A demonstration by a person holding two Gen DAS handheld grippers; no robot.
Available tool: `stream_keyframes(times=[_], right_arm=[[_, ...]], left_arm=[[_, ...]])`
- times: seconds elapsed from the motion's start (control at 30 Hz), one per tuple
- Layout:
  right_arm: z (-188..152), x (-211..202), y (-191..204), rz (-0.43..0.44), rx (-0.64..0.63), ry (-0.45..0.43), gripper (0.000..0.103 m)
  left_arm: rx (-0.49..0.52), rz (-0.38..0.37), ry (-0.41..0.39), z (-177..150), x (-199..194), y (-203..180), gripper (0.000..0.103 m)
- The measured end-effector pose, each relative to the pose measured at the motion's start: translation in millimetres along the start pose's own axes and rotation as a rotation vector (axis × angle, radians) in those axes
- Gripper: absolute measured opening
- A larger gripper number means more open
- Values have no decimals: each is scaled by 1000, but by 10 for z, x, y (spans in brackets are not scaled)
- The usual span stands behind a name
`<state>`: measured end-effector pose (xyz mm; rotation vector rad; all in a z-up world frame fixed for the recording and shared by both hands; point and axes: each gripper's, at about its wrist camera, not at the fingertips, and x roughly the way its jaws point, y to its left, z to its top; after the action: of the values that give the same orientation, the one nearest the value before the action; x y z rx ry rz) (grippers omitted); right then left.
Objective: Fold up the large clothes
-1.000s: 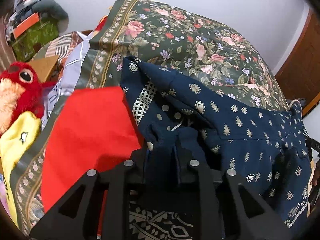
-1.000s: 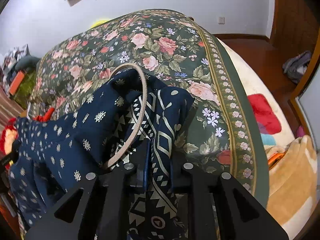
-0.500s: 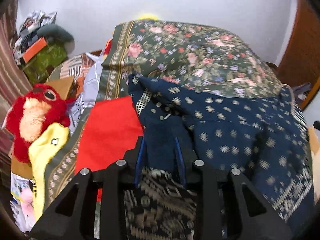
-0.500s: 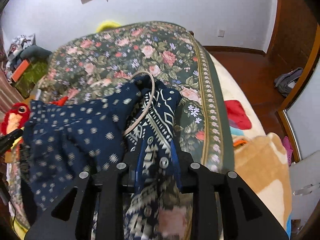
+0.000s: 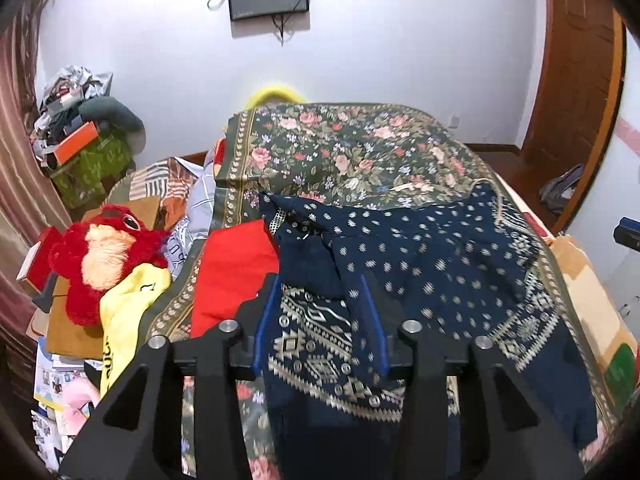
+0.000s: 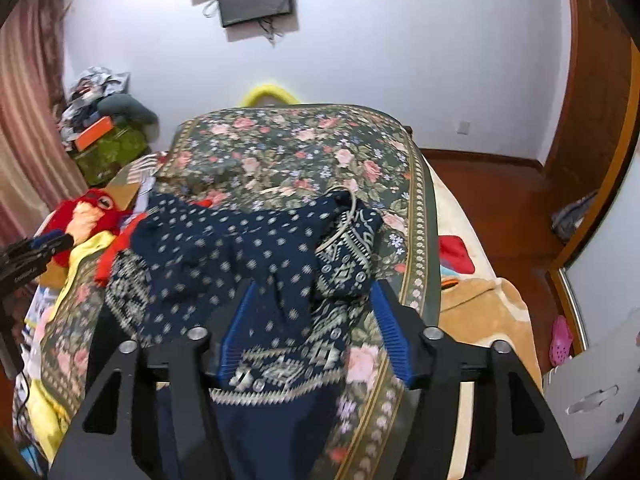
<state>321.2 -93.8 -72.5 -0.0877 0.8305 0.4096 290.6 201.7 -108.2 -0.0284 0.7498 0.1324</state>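
Observation:
A navy patterned garment [image 5: 432, 264] with a geometric border lies bunched across the near end of a bed with a floral cover [image 5: 352, 152]. My left gripper [image 5: 320, 304] stands partly open over its left border part, the cloth loose between the fingers. In the right wrist view the garment [image 6: 240, 248] lies in a heap. My right gripper [image 6: 312, 316] is wide open above its right side, holding nothing. The left gripper also shows at the left edge of the right wrist view [image 6: 28, 256].
A red cloth [image 5: 236, 264] lies left of the garment. A red plush toy [image 5: 96, 256] and a yellow cloth [image 5: 128, 304] sit at the bed's left side. A tan blanket [image 6: 480, 312] lies at the right. Clutter [image 5: 80, 136] is stacked in the far left corner.
Both grippers have opened and let go of the garment, then pulled back and up from the bed. The garment has dropped into a heap on the cover.

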Motion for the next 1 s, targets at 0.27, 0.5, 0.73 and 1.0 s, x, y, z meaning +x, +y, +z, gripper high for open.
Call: stream_keyframes(times=[0.27, 0.5, 0.73, 1.0], right_arm=[[-449, -199, 165, 33, -43, 59, 64], [-938, -139, 172, 61, -8, 161, 67], [-1329, -19, 106, 87, 67, 276, 67], [-1582, 157, 28, 184, 188, 366, 67]], left_arm=[[-23, -28, 11, -484, -439, 15, 58], [-108, -89, 144, -1144, -401, 188, 64], [-204, -126, 322, -1794, -101, 330, 64], [-360, -205, 472, -2396, 241, 428, 64]])
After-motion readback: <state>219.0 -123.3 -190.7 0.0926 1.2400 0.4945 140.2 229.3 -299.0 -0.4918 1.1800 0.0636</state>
